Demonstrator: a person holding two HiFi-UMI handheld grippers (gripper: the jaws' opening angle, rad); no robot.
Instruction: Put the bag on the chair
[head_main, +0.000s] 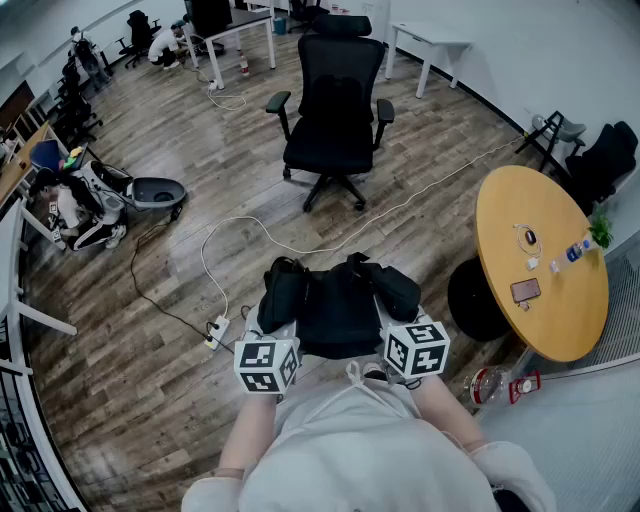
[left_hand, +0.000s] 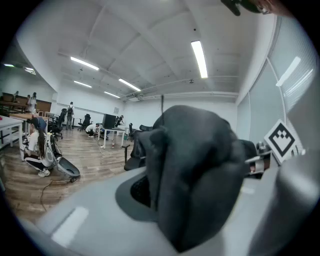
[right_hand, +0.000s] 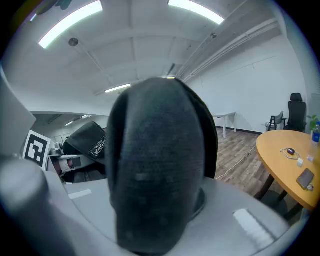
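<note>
**Bag held up in both claws, chair across open floor**

The black bag (head_main: 335, 305) hangs in the air just in front of the person. The left claw (head_main: 279, 333) and the right claw (head_main: 396, 322) are each nearly closed, pinching a thick fold of its fabric. The black chair (head_main: 335, 120) stands well apart, straight ahead, with its seat bare. Wooden floor (head_main: 200, 180) lies open between bag and chair, crossed by a white cable (head_main: 300, 245) that runs to a power strip (head_main: 215, 332). On the right, the curved edge of the round tabletop (head_main: 500, 300) comes near the right claw.

Only the head view shows the whole gap to the chair. The left gripper view adds a person (left_hand: 36, 147) sitting on the floor beside a desk. The right gripper view shows a label (right_hand: 97, 145) on the bag and a phone (right_hand: 305, 177) on the tabletop.
</note>
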